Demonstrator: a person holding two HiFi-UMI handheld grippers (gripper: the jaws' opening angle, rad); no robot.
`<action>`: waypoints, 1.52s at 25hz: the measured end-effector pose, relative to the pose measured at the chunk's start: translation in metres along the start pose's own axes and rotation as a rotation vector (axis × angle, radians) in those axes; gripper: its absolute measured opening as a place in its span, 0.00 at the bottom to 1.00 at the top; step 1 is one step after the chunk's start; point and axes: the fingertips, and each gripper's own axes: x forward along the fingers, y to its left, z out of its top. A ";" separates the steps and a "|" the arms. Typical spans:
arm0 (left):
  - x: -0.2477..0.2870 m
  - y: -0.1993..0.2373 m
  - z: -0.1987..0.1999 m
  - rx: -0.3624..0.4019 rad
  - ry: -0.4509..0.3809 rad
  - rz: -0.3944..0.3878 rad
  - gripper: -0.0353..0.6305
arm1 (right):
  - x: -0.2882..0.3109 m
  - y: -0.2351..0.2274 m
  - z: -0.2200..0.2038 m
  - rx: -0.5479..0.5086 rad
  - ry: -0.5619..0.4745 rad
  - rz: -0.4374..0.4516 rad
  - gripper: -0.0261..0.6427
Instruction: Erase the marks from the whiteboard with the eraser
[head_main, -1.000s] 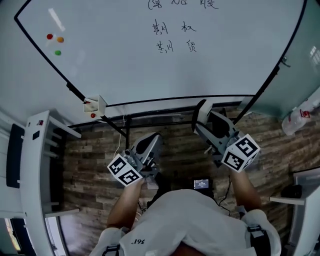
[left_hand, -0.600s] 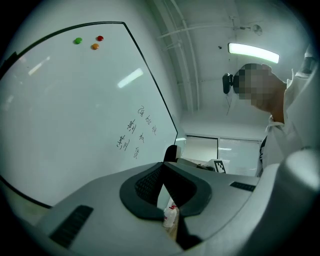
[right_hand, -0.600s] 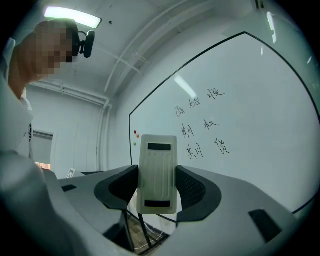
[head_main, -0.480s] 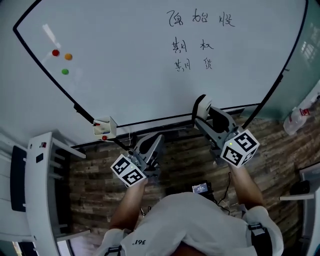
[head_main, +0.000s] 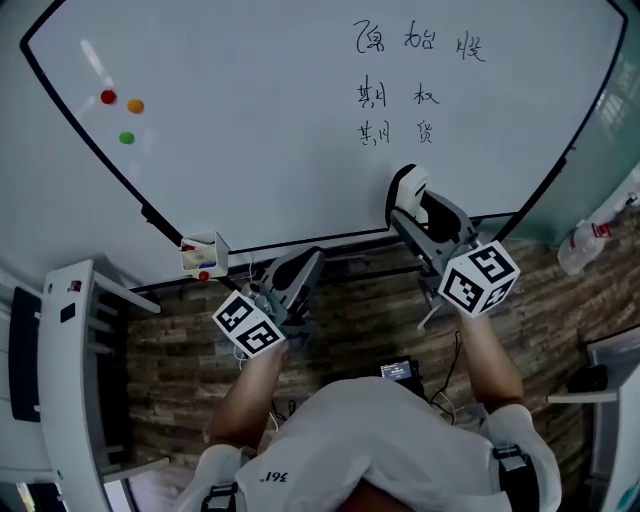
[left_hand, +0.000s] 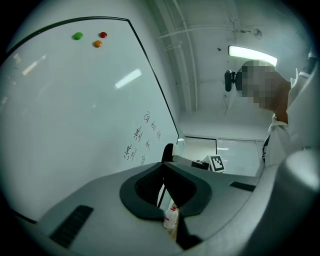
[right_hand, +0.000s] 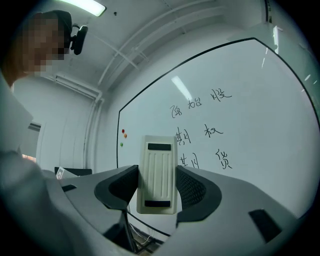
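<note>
The whiteboard (head_main: 260, 120) bears three rows of black handwritten marks (head_main: 415, 90) at its upper right. My right gripper (head_main: 407, 197) is shut on a white eraser (head_main: 408, 185), held in front of the board's lower part, below the marks. In the right gripper view the eraser (right_hand: 156, 174) stands upright between the jaws, with the marks (right_hand: 202, 132) just above and to its right. My left gripper (head_main: 303, 268) hangs lower, under the board's bottom edge, shut with nothing in it. The left gripper view shows the marks (left_hand: 140, 140) far along the board.
Three coloured magnets (head_main: 120, 110) sit at the board's upper left. A small white holder (head_main: 203, 255) is fixed at the board's lower left corner. White furniture (head_main: 70, 380) stands at the left; a plastic bottle (head_main: 590, 240) lies at the right. The floor is wood-patterned.
My right gripper has risen with the eraser from below the board's bottom edge to in front of its lower part. The left gripper has shifted only slightly.
</note>
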 end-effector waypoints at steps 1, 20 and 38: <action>0.003 0.000 0.003 0.003 -0.009 0.004 0.06 | 0.004 -0.002 0.005 -0.002 -0.001 0.008 0.42; 0.050 0.012 0.053 0.150 -0.044 0.023 0.06 | 0.064 -0.018 0.071 -0.099 -0.041 0.040 0.42; 0.075 0.032 0.118 0.215 -0.126 0.093 0.06 | 0.155 0.011 0.154 -0.421 -0.062 -0.074 0.42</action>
